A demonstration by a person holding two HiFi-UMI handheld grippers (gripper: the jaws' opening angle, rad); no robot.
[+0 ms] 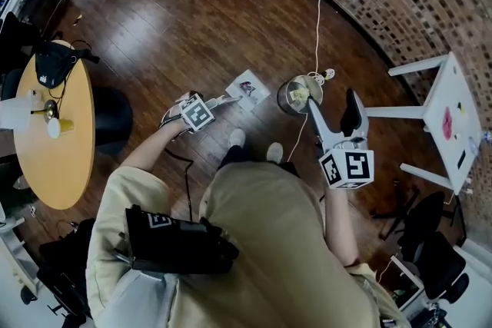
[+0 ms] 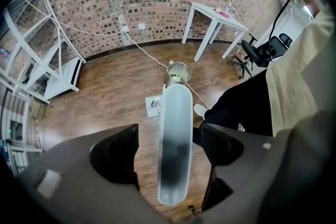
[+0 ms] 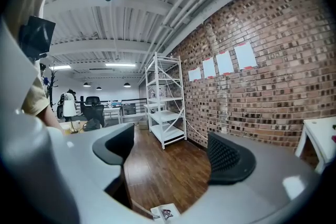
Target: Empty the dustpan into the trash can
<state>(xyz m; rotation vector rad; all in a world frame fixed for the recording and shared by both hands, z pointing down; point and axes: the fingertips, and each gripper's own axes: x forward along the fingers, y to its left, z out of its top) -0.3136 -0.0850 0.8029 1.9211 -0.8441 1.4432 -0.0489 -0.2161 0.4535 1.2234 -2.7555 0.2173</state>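
Observation:
A white dustpan [image 1: 247, 87] lies on the wooden floor, with its long pale handle [image 2: 175, 128] rising toward me. My left gripper [image 1: 209, 102] points steeply down and is open. The handle stands between its jaws, and a gap shows on each side of it. Just right of the dustpan stands a small metal trash can [image 1: 296, 96] with scraps inside, seen beyond the dustpan [image 2: 154, 106] as the trash can [image 2: 178, 72] in the left gripper view. My right gripper [image 1: 338, 115] hangs above the can, roughly level and open, with nothing between its jaws.
A white cable [image 1: 317, 19] runs from the brick wall's socket past the can. A white table [image 1: 453, 119] stands at the right and a round wooden table [image 1: 54, 127] at the left. White shelving [image 3: 165, 107] lines the wall. My shoes [image 1: 237, 137] are close behind the dustpan.

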